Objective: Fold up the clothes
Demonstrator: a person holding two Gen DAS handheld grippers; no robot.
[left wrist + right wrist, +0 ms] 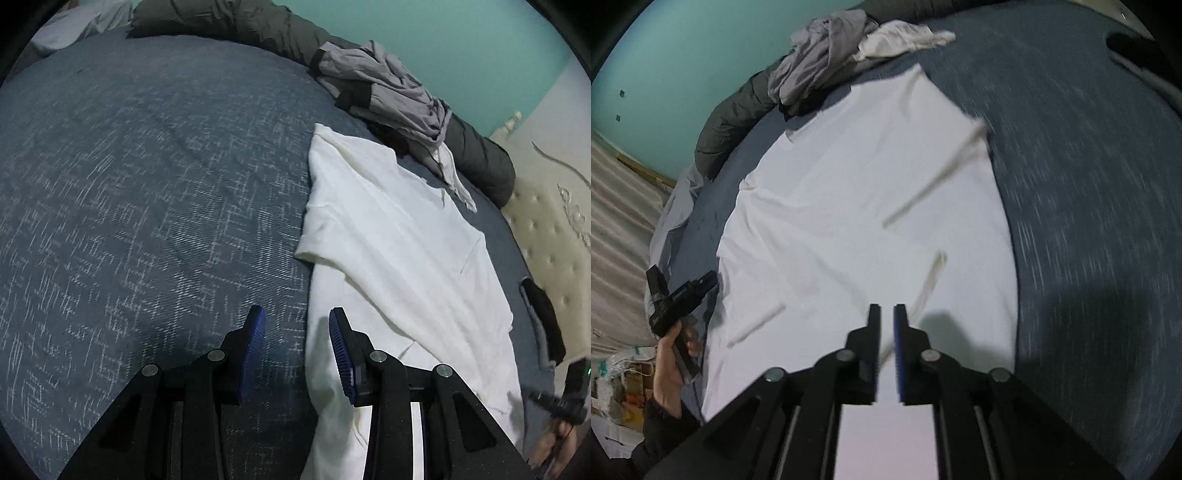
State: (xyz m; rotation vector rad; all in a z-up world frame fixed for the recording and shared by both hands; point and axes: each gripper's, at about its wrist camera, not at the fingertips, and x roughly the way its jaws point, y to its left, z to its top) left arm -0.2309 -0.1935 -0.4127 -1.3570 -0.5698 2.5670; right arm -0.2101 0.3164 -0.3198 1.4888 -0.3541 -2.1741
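Our left gripper (297, 326) hangs above the bed with its blue-padded fingers (255, 347) spread wide and nothing between them. One finger sits over the blue bedspread (129, 192), the other over the near edge of the white garment (399, 240). In this left wrist view the bedspread fills everything to the left, a dark blue weave flecked with pale threads. The white garment lies to the right of it, spread mostly flat, with one flap folded in along its left edge and a few soft creases. Beyond it, at the far edge of the bed, we see a crumpled grey garment (388, 85) heaped against a long dark bolster (258, 26), with a teal wall (461, 44) behind. At the far right a cream tufted headboard (554, 229) borders the bed.

In the right wrist view, a hand (670, 365) at the far left holds a black gripper handle (677, 302) just beside the garment's edge. Our right gripper (887, 317) sits over the middle of the white garment (849, 203), its fingers close together with only a narrow gap, and we see no cloth between them. The blue bedspread (1089, 184) lies to the right, blurred by motion.
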